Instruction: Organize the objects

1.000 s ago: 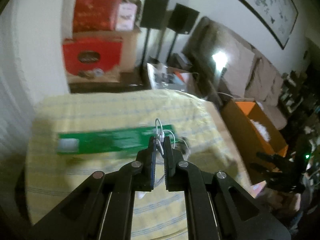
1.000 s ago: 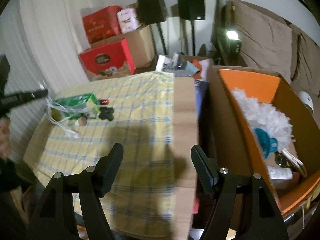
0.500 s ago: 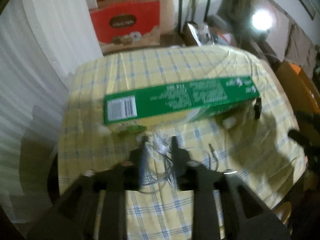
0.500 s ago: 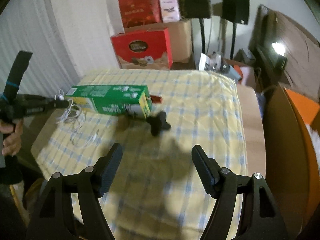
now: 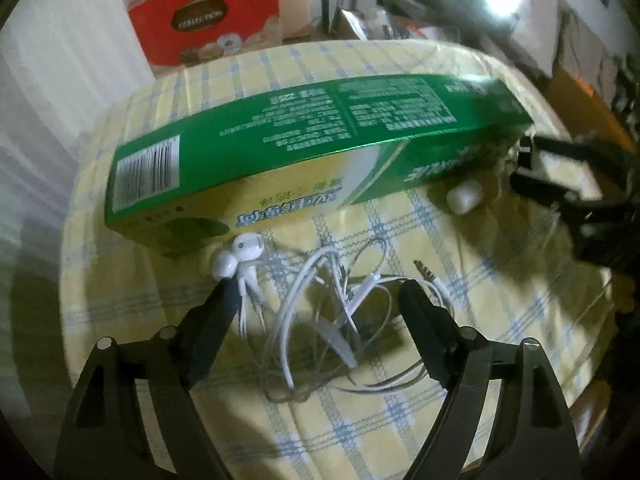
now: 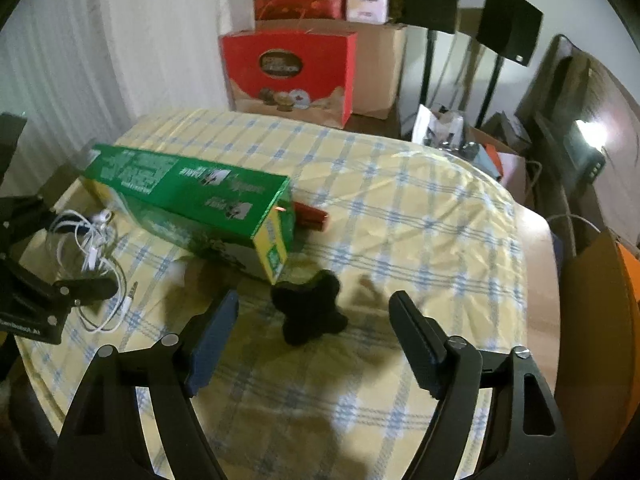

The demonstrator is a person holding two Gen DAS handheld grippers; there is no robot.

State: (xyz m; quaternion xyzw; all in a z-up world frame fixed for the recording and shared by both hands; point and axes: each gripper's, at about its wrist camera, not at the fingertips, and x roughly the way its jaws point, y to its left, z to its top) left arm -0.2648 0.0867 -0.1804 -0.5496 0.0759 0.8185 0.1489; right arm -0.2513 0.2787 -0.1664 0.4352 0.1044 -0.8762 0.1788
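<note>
My left tool (image 5: 314, 292) has just been opening over the tangled white earphones (image 5: 320, 300) on the checked cloth (image 5: 460, 400), touching nothing. My right tool (image 6: 314, 306), narrowing slightly, stands apart before a black star-shaped knob (image 6: 310, 308) beside the glossy green carton (image 6: 192, 196).

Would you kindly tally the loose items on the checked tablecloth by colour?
Green: 1, the long carton
White: 2, the tangled earphones and a small white piece
Black: 1, the star-shaped knob
Red: 1, a small red item
Total: 5
</note>
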